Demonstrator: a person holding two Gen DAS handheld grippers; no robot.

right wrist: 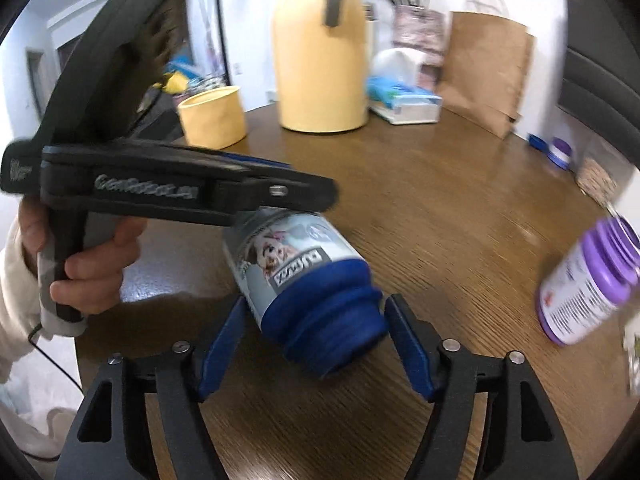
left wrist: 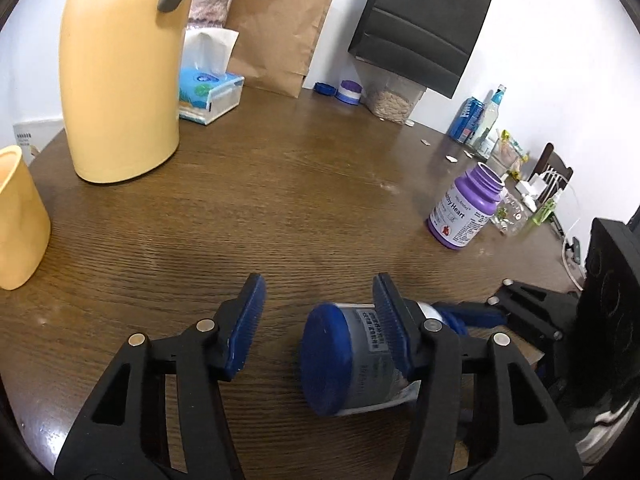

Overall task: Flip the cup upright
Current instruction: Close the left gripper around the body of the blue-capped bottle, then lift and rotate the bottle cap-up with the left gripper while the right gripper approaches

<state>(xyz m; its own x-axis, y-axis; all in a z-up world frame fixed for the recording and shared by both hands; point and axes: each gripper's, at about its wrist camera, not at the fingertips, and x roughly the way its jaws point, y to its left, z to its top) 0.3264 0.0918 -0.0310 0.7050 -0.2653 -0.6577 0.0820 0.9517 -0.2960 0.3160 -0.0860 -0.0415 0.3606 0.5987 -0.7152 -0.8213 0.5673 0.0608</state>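
The cup (right wrist: 304,276) is a grey-labelled container with a blue base and a blue threaded neck, lying on its side on the round wooden table (left wrist: 280,200). In the left wrist view its blue base (left wrist: 324,360) faces me, resting against the right finger (left wrist: 390,320) of my open left gripper (left wrist: 319,284). The left finger (left wrist: 250,312) stands clear of it. My right gripper (right wrist: 316,304) is open, its blue pads on either side of the cup's neck with small gaps. A hand (right wrist: 92,272) holds the left gripper (right wrist: 200,188) over the cup's far end.
A tall yellow jug (left wrist: 120,72) and a yellow tumbler (left wrist: 20,220) stand at the left. A purple pill bottle (left wrist: 466,210) stands open at the right. Tissue box (left wrist: 210,96), brown paper bag (left wrist: 276,32), black bag (left wrist: 420,20) and small clutter line the far edge.
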